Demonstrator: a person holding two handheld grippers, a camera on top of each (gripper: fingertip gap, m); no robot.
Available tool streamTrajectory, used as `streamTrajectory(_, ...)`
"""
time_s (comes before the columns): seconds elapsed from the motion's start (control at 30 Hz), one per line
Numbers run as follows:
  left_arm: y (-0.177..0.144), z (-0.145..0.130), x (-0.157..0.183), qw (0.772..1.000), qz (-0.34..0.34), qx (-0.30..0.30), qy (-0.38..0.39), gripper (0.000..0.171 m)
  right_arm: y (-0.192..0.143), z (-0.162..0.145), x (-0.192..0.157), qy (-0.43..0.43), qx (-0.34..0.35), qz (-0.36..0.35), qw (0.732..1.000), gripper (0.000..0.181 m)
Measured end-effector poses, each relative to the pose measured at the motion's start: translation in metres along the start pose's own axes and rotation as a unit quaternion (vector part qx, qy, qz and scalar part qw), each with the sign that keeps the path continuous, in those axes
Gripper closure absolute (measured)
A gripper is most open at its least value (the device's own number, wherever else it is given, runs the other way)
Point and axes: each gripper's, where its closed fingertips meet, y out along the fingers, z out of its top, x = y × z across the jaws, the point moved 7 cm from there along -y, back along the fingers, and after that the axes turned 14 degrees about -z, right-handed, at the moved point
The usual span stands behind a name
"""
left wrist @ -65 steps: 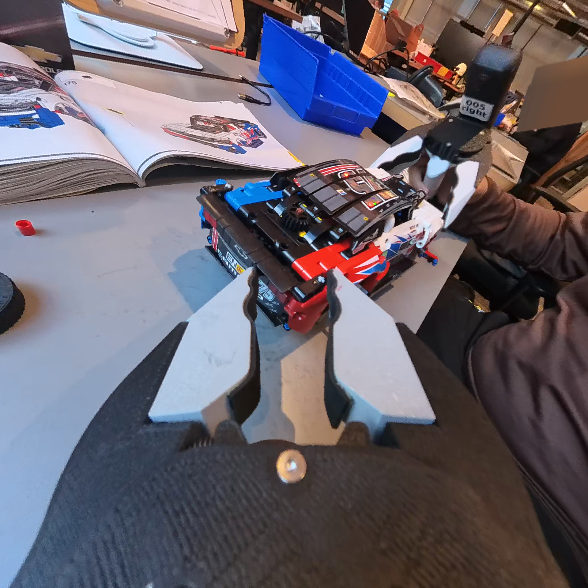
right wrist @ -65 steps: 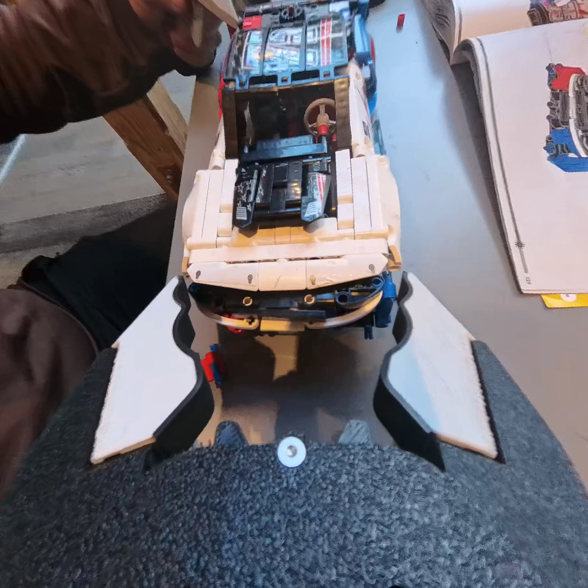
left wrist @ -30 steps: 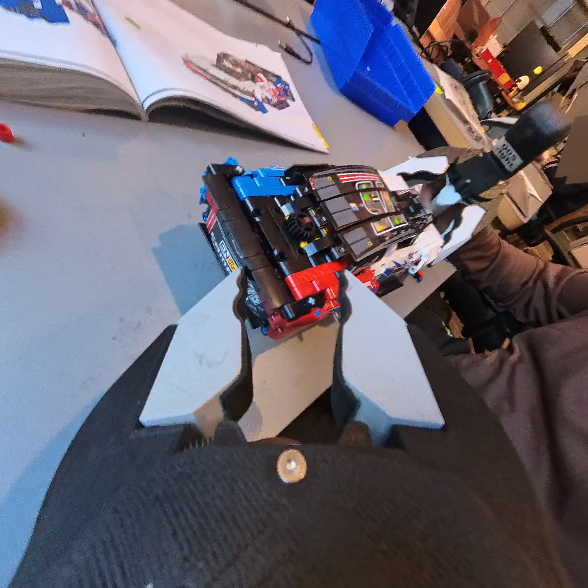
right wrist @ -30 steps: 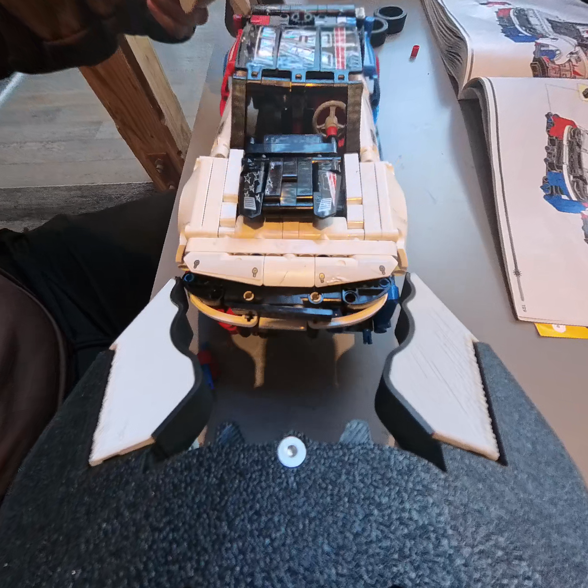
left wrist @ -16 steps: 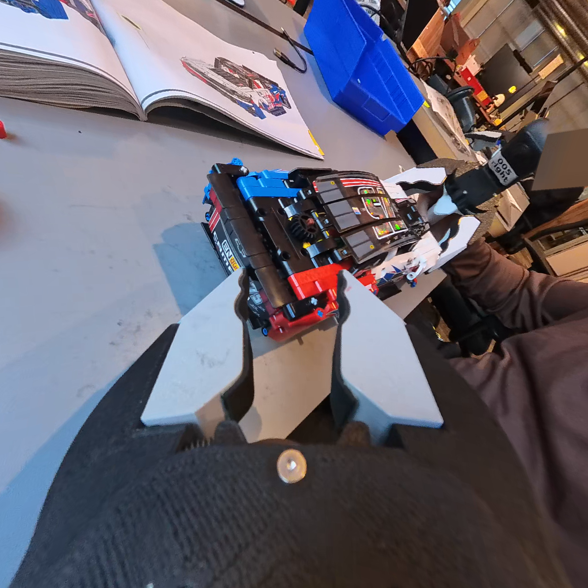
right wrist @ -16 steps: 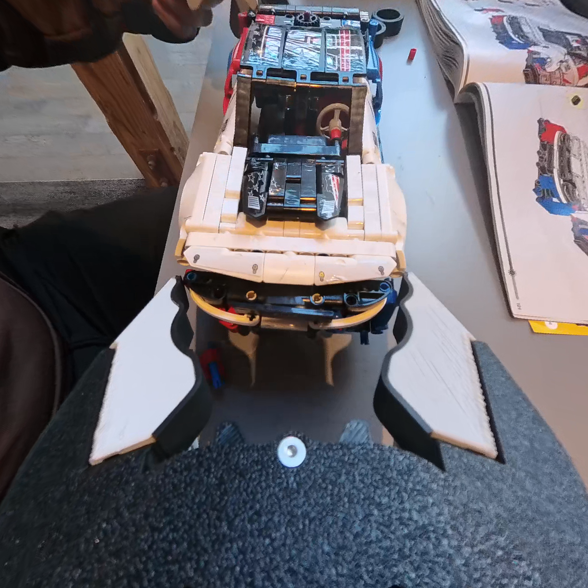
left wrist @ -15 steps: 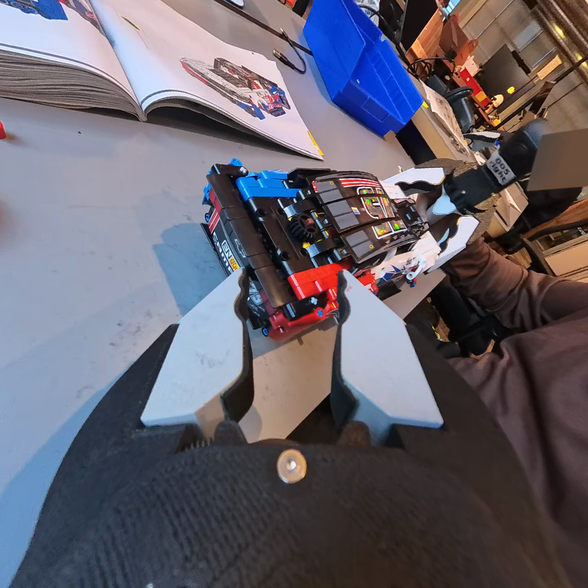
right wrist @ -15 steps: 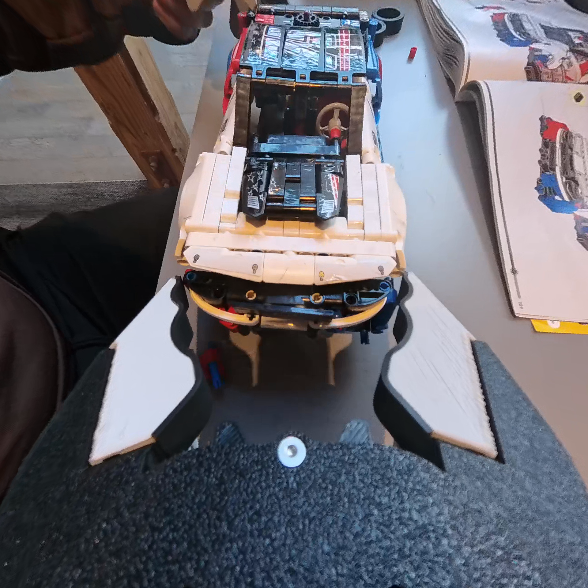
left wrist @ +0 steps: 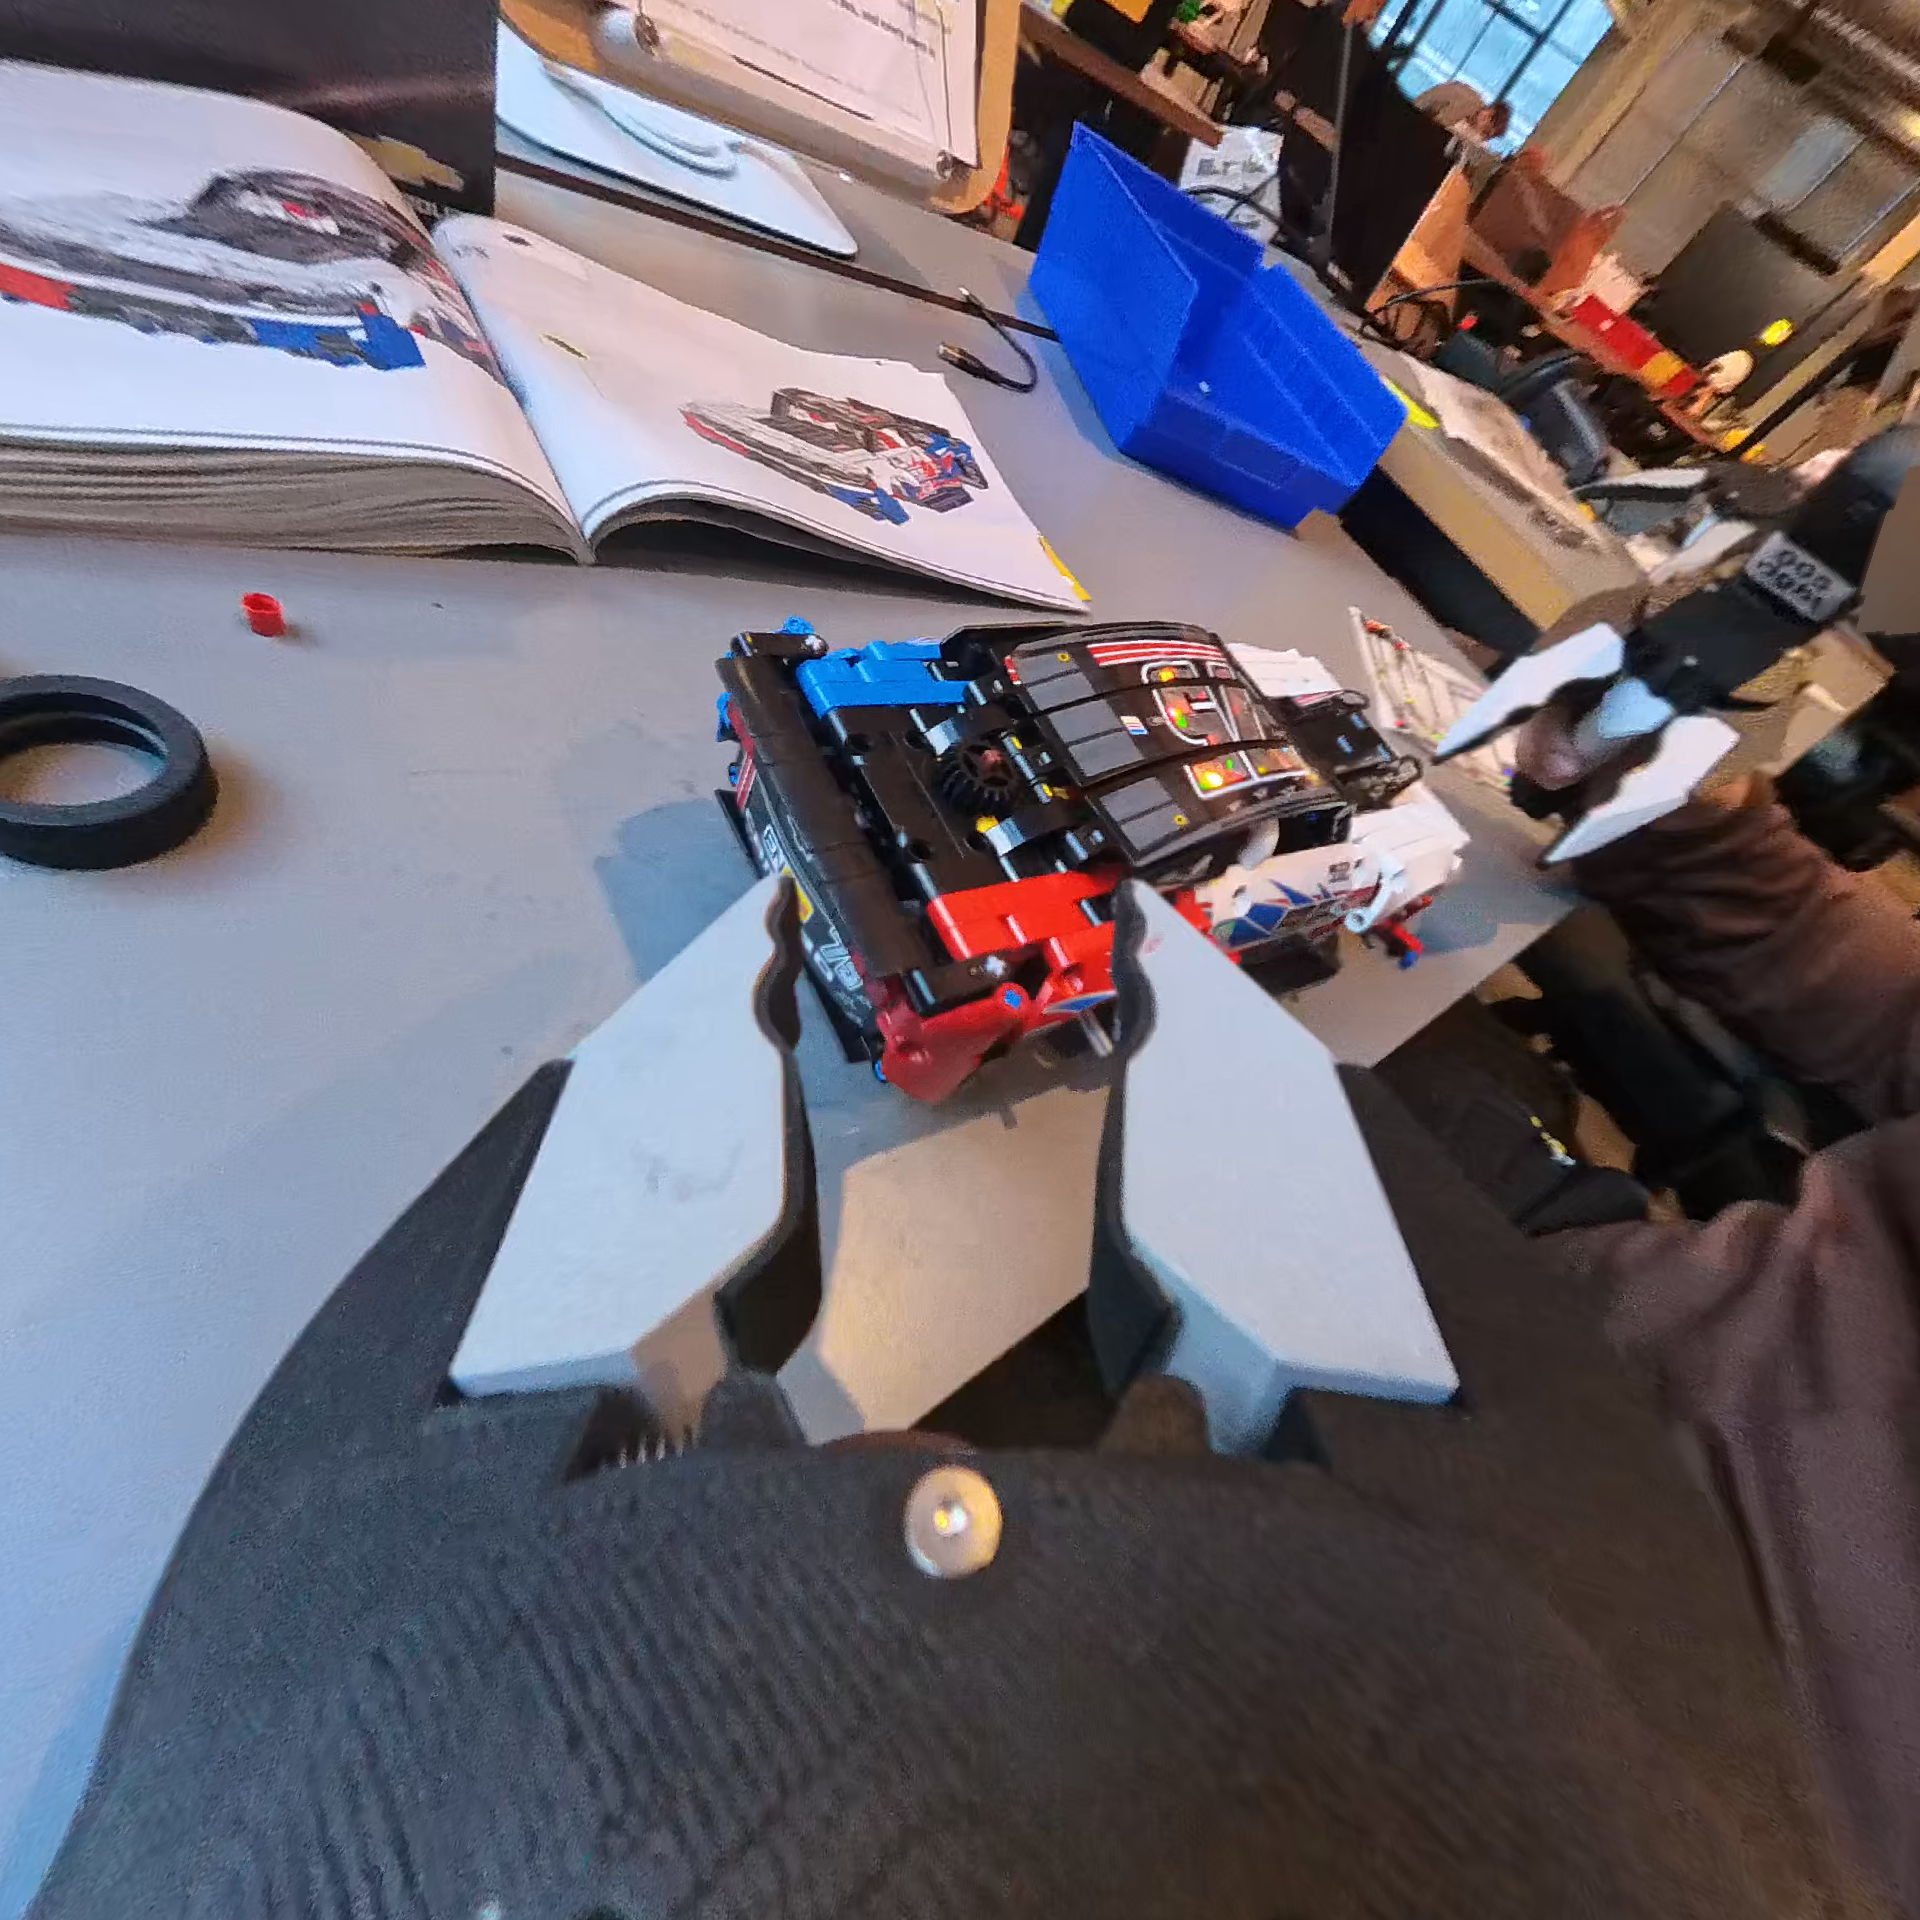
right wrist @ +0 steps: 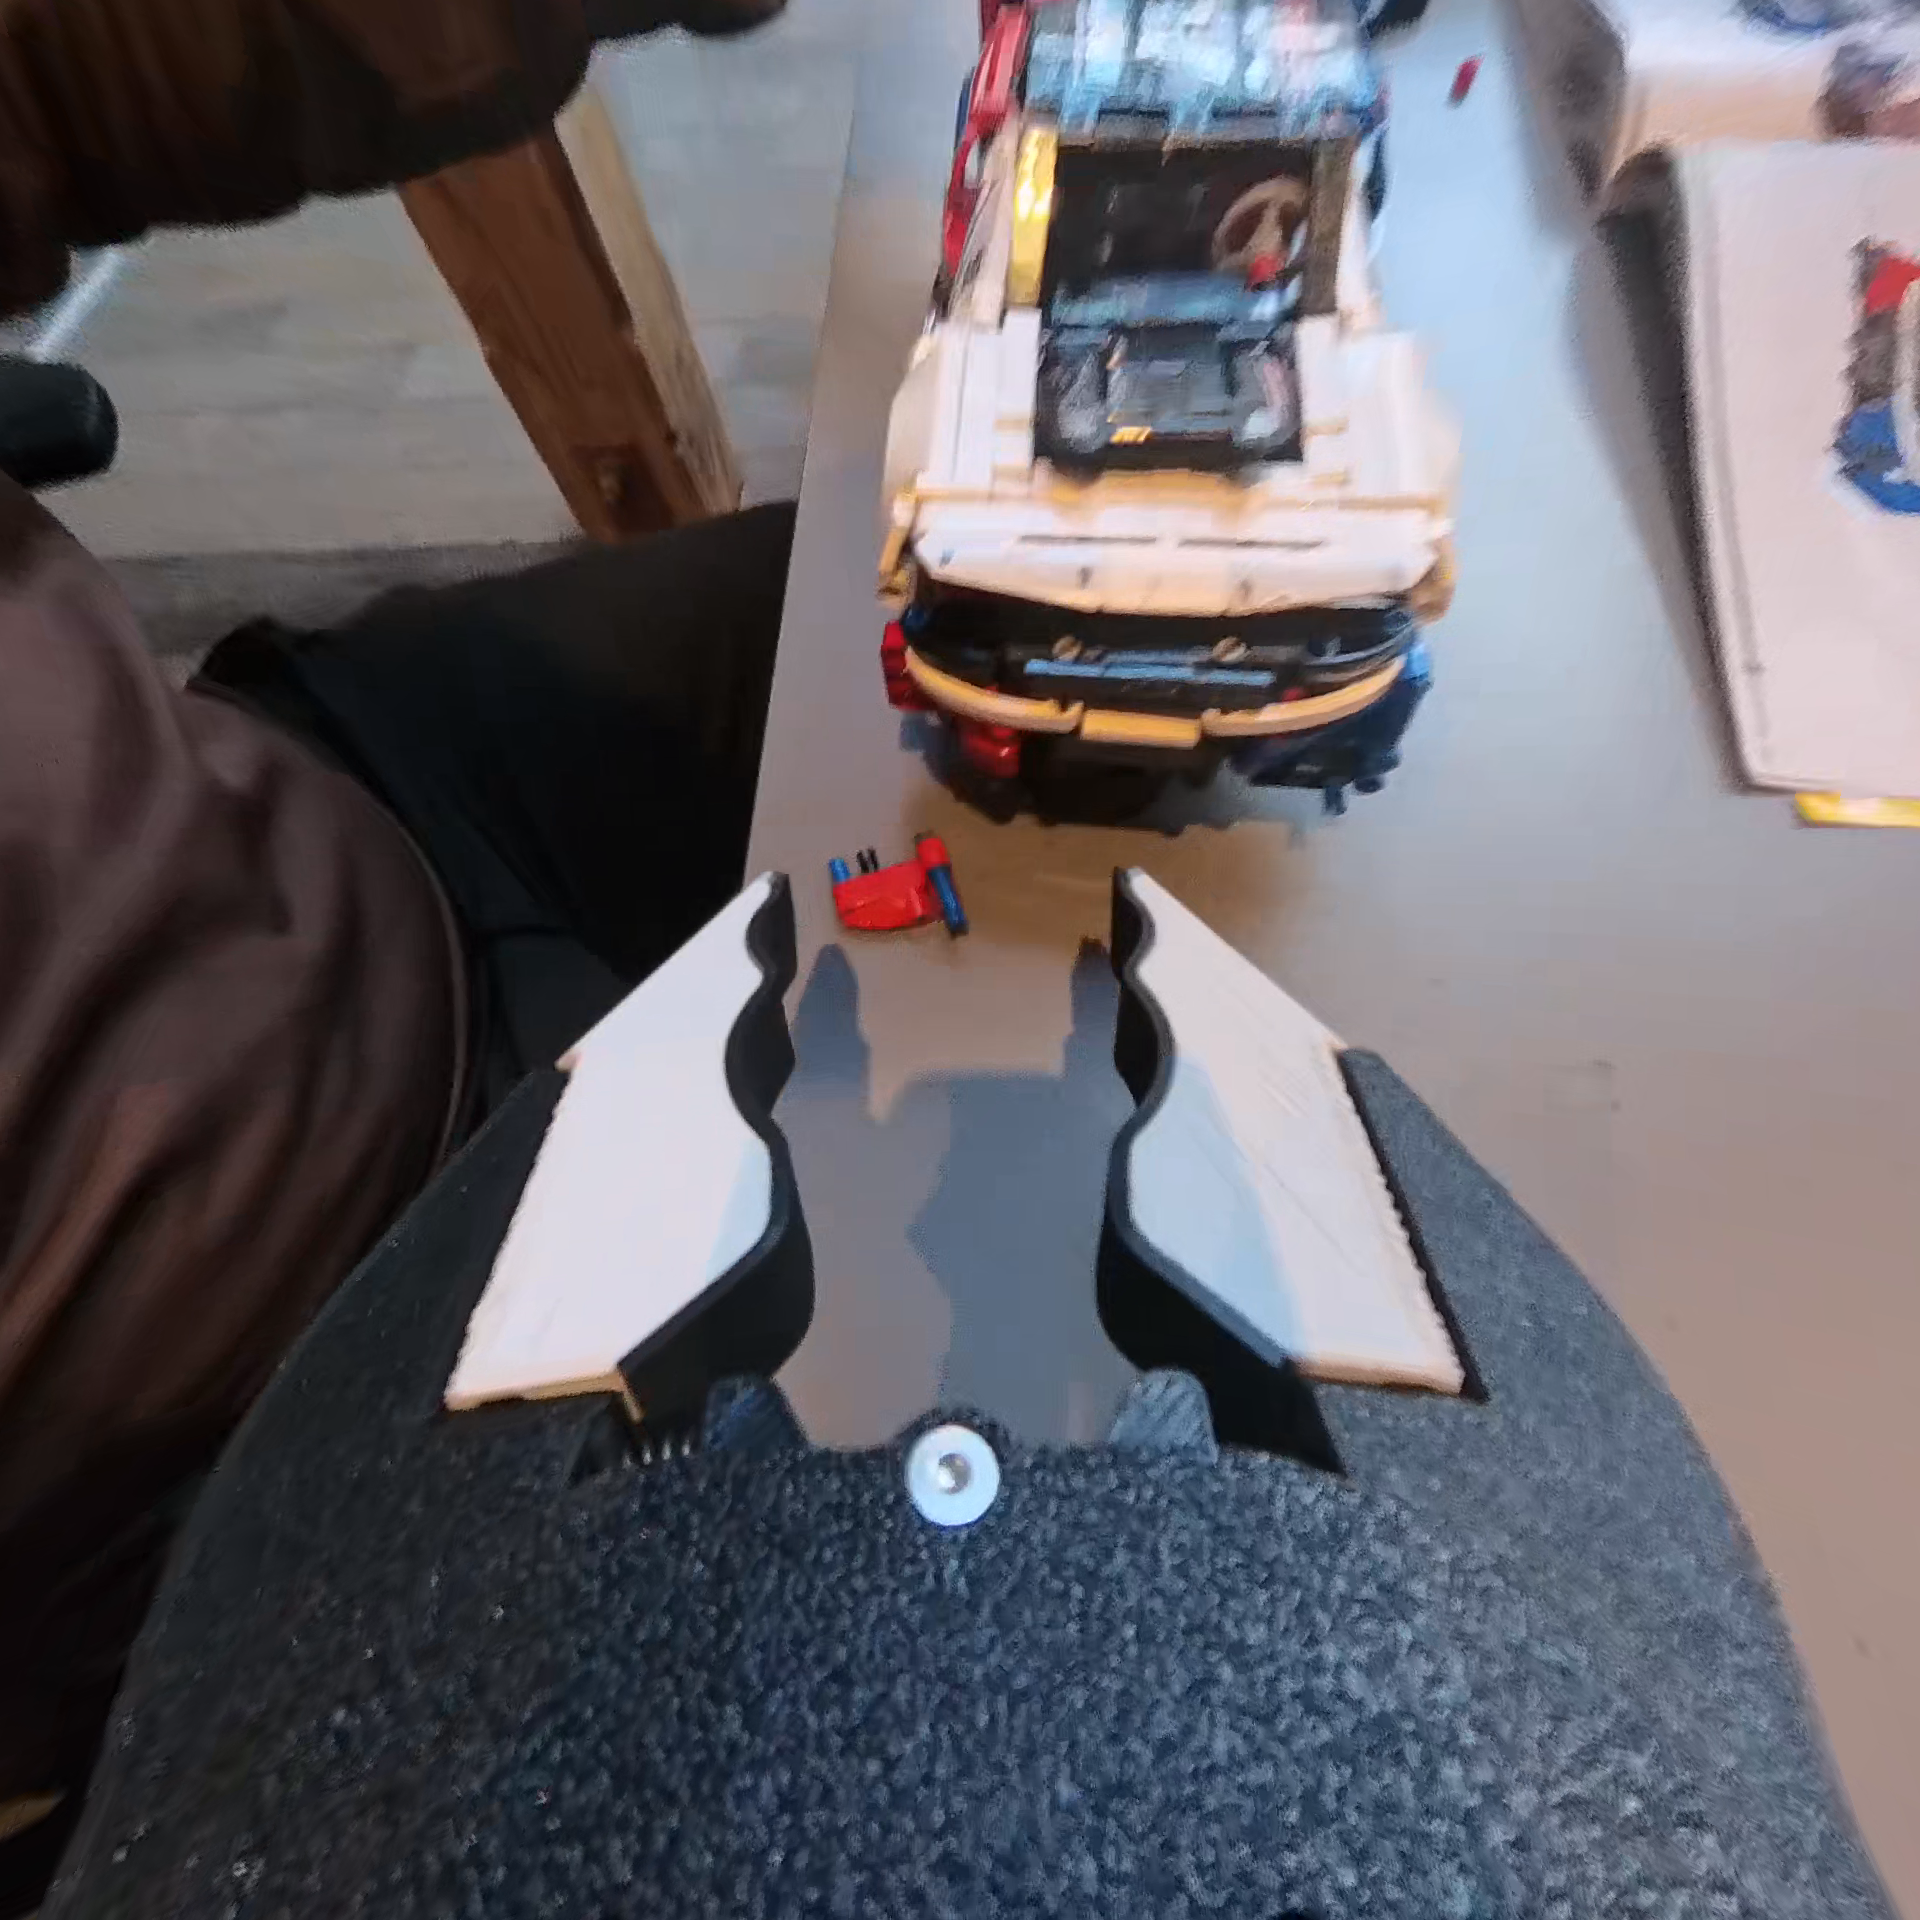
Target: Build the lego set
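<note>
Currently the lego car (left wrist: 1049, 821) sits on the grey table (left wrist: 364, 935), near its edge, rear end toward the left gripper (left wrist: 951, 971). Left jaws are spread apart, straddling the car's red rear corner, not clamped on it. Right gripper (right wrist: 951, 914) is off the car's white nose, jaws parted and empty. A small red-and-blue piece (right wrist: 899, 894) lies between the car's nose and the right fingertips. Open instruction book (left wrist: 520, 416) lies beyond the car, black tyre (left wrist: 99, 769) and red stud (left wrist: 262, 613) off its rear.
</note>
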Motion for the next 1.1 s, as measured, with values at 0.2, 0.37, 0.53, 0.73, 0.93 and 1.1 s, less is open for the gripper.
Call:
streamTrajectory(0.2, -0.006, -0.004, 0.035, 0.997, 0.037, -0.009, 0.064, 0.117, 0.033, -0.013, -0.005, -0.027, -0.056, 0.016, 0.998, 0.126)
streamTrajectory(0.37, 0.026, -0.029, 0.108, 0.979, -0.017, -0.117, 0.164, 0.119, 0.045, -0.016, -0.011, -0.022, -0.091, 0.095, 0.991, 0.169)
streamTrajectory(0.53, 0.097, -0.083, 0.163, 0.942, -0.087, -0.198, 0.257, 0.123, 0.047, -0.016, -0.013, 0.045, -0.097, 0.111, 0.988, 0.17)
streamTrajectory(0.73, 0.169, -0.114, 0.18, 0.9, -0.016, -0.185, 0.394, 0.131, 0.04, -0.016, -0.014, 0.178, -0.077, 0.128, 0.973, 0.176)
streamTrajectory(0.93, 0.209, -0.127, 0.171, 0.875, 0.018, -0.207, 0.438, 0.137, 0.039, -0.023, -0.012, 0.2, -0.091, 0.105, 0.97, 0.179)
streamTrajectory(1.1, 0.221, -0.126, 0.176, 0.876, 0.006, -0.204, 0.437, 0.153, 0.041, -0.026, -0.022, 0.197, -0.115, 0.122, 0.966, 0.181)
